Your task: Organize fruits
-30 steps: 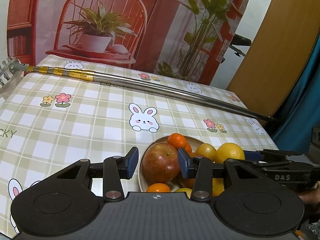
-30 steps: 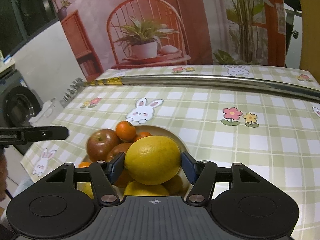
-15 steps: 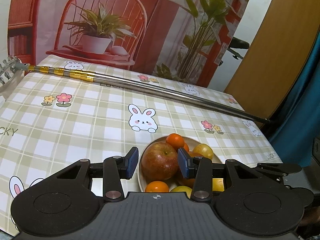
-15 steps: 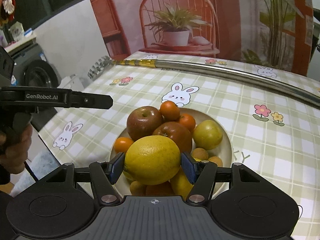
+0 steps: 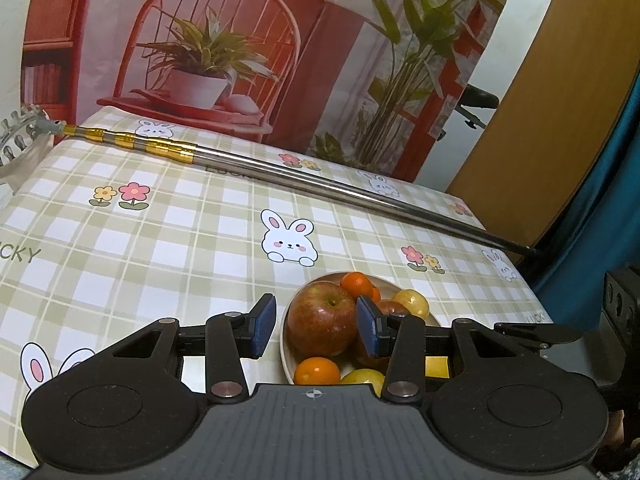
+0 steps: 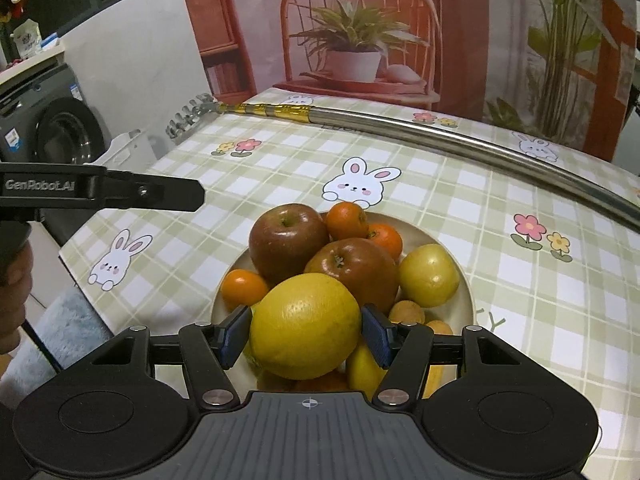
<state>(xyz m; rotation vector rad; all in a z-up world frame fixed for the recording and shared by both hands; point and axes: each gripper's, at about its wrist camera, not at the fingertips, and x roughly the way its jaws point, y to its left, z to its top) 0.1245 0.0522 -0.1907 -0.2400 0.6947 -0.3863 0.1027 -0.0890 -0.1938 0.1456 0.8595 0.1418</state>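
While right tongs pinch lemon, left tongs spread near apple.

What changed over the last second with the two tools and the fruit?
The right tool, shut on the big yellow citrus, carried it back toward the near side of the plate, uncovering the piled fruit. Nothing was picked up or released. The left tool stayed open in front of the red apple; the metal pole kept still.

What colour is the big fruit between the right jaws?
Yellow, with a slight orange tinge: the large citrus fruit shows best in the right wrist view.
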